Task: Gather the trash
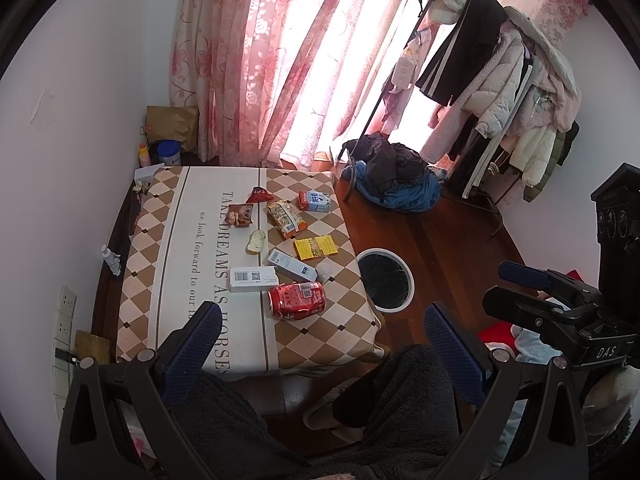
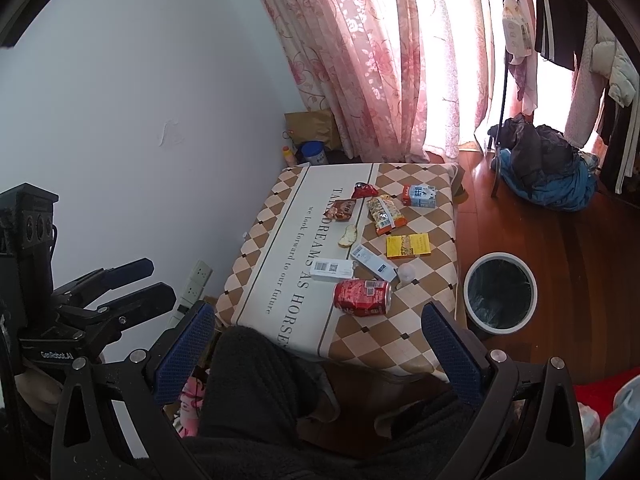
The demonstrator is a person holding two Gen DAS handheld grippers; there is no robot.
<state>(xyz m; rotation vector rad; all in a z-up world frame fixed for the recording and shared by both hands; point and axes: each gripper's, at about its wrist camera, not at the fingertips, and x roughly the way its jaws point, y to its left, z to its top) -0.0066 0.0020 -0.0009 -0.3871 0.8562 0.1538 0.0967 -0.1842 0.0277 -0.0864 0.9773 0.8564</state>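
**Both grippers held wide open above a table strewn with litter**

The left gripper (image 1: 322, 344) is seen from its own camera with its two blue-padded fingers (image 1: 194, 342) spread far apart. Nothing is held between them and nothing is touched; only the person's dark fleece-clad legs (image 1: 400, 400) and the near edge of the table are framed in the gap. The right gripper (image 2: 318, 344) is held the same way, fingers (image 2: 454, 354) spread wide and empty, well short of the litter.

A low table (image 2: 360, 340) covered with a brown-and-cream checked cloth is shown ahead of both grippers. The trash is scattered over its top. A dented red can (image 1: 297, 301) lies on its side nearest the grippers. Just behind it a white box with a barcode (image 1: 253, 279) and a long white-and-blue box (image 1: 292, 266) are seen, close together. A yellow packet (image 1: 316, 247) lies flat further back, toward the right edge. Beyond these, a patterned snack bag (image 1: 286, 218), a small brown wrapper (image 1: 240, 215), a red wrapper (image 1: 260, 194), a pale scrap (image 1: 255, 241) and a blue-and-white carton (image 1: 316, 201) are spread out.

A round white bin with a dark liner (image 2: 500, 292) stands on the wooden floor just beside the table's right side. Pink floral curtains (image 1: 256, 60) and a rack of coats (image 1: 512, 92) are seen behind.
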